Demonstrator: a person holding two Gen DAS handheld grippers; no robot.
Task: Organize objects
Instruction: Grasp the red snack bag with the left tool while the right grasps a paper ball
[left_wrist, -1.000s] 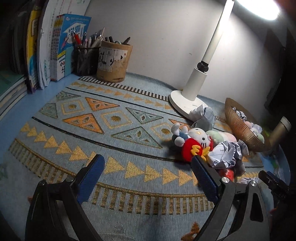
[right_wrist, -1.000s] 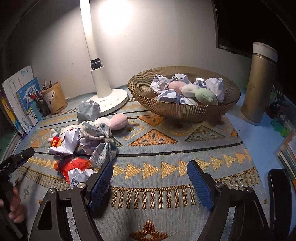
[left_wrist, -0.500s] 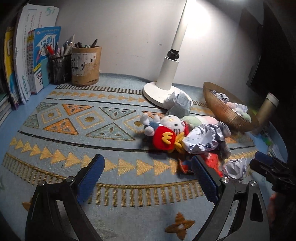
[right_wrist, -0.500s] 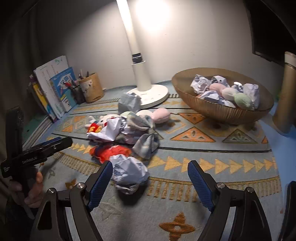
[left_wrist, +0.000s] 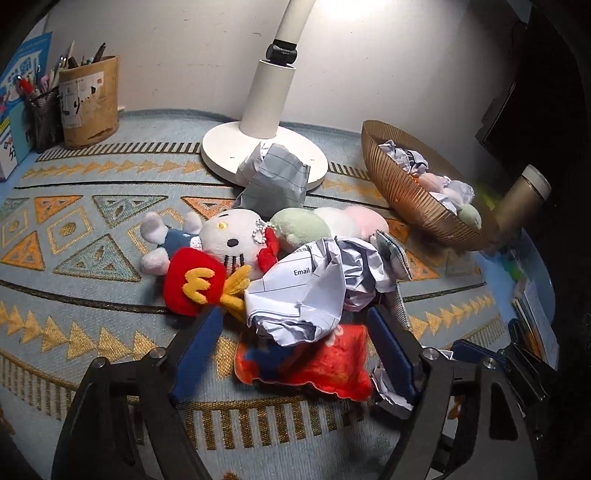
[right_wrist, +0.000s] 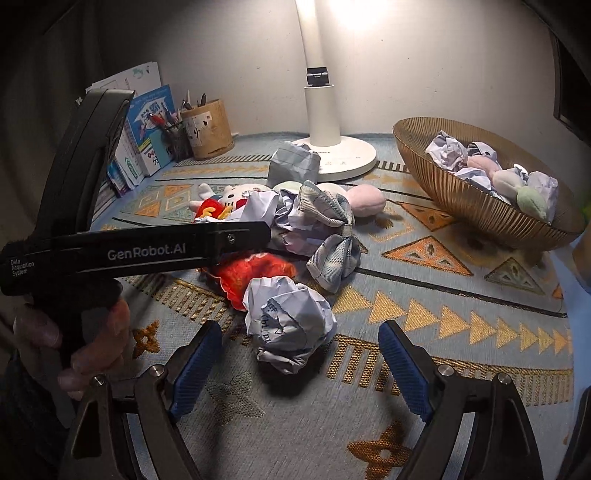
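The left claw (left_wrist: 295, 354) is closing around a red pouch (left_wrist: 310, 363), pads not yet touching, while the right claw (right_wrist: 301, 363) is opening, empty, before a paper ball (right_wrist: 288, 321).

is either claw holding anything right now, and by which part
Nothing held. The left claw is closing around the red toy; the right claw is opening, straddling a paper ball.

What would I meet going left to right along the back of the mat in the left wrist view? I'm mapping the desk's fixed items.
Mesh pen cup → cardboard pen holder → white lamp base → gold ribbed bowl → gold flask.
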